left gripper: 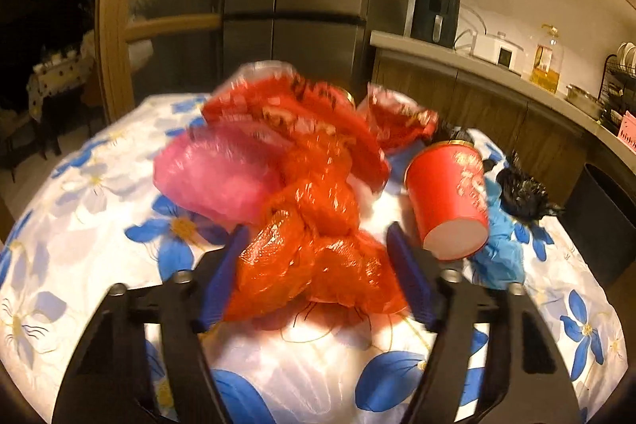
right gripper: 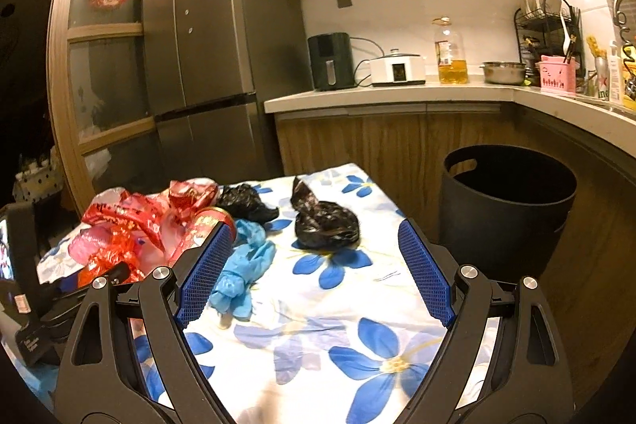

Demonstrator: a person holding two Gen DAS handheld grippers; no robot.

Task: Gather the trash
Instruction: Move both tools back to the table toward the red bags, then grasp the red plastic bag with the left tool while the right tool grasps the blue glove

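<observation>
Left wrist view shows the orange mesh bag (left gripper: pixel 314 245) lying on the flowered surface (left gripper: pixel 99 209), its long axis running away from the camera toward the blurred red wrappers (left gripper: pixel 294 114). The left tongs (left gripper: pixel 318 277) are partly open, with the bag between the blue pads; contact is hard to judge. Right tongs (right gripper: pixel 314 273) gape wide and empty, the black bag (right gripper: pixel 326 221) beyond them.

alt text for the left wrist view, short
The left gripper straddles a crumpled orange-red plastic bag on a blue-flowered tablecloth, blue pads either side, not visibly pressing it. Behind lie a pink bag, red wrappers and a tipped red paper cup.
</observation>
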